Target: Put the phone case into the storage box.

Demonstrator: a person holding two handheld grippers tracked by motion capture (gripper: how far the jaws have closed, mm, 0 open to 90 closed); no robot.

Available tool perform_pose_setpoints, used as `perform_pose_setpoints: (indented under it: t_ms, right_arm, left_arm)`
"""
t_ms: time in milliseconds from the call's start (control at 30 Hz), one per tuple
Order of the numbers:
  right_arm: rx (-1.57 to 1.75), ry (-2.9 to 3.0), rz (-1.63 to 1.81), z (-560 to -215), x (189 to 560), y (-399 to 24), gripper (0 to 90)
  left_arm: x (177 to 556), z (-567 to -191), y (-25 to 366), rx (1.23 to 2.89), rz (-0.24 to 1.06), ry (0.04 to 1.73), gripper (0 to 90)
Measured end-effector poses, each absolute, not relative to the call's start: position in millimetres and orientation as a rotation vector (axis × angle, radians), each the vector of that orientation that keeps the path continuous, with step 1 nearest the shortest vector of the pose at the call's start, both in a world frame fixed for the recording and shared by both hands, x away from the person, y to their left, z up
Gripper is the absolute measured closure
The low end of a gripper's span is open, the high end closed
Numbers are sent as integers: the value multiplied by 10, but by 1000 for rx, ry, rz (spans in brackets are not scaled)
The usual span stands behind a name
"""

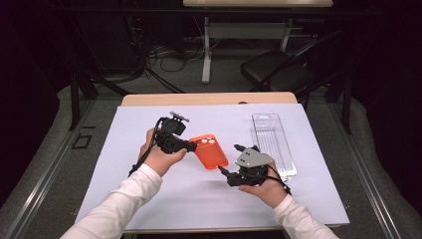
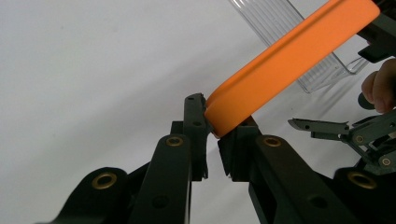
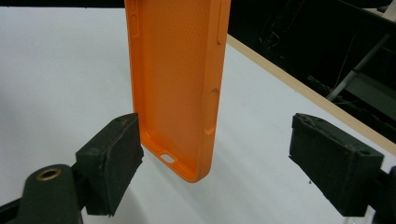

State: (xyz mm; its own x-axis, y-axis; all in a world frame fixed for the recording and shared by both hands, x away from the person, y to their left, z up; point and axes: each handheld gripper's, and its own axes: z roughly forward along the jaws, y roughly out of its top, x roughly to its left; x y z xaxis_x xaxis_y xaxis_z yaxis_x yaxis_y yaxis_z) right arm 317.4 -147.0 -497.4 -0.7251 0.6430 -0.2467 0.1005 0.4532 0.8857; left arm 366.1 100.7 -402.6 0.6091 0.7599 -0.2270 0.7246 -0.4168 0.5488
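An orange phone case [image 1: 209, 151] hangs in the air over the white table cover [image 1: 149, 199]. My left gripper [image 1: 193, 145] is shut on one short end of it; in the left gripper view the pads pinch the case's rim [image 2: 289, 65] at the fingertips [image 2: 212, 135]. My right gripper [image 1: 230, 158] is open at the case's other end. In the right gripper view the case's hollow inside [image 3: 175, 70] hangs between the jaws [image 3: 215, 163], close against the left pad [image 3: 114, 158], while the right pad [image 3: 331, 158] stands well apart from it.
A clear plastic package tray [image 1: 272, 144] lies on the cover right of my right hand, also in the left gripper view [image 2: 280, 18]. The wooden table edge [image 1: 209, 98] runs along the far side. A black chair [image 1: 278, 69] stands beyond it.
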Motion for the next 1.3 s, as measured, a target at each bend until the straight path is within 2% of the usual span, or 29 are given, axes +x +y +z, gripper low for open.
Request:
perform_pose_setpoints:
  t_ms: [433, 800, 1300]
  right_arm:
    - [580, 2143, 1230, -4892, 3163, -1459, 292]
    - [553, 2147, 1202, -4758, 3225, -1427, 312]
    - [562, 2125, 1204, -4612, 3251, -1339, 389]
  left_arm:
    - [3704, -4059, 947, 2245, 86, 1182, 815]
    - [3739, -4053, 930, 2270, 120, 1196, 815]
    - [3765, -4013, 910, 2295, 149, 1213, 815]
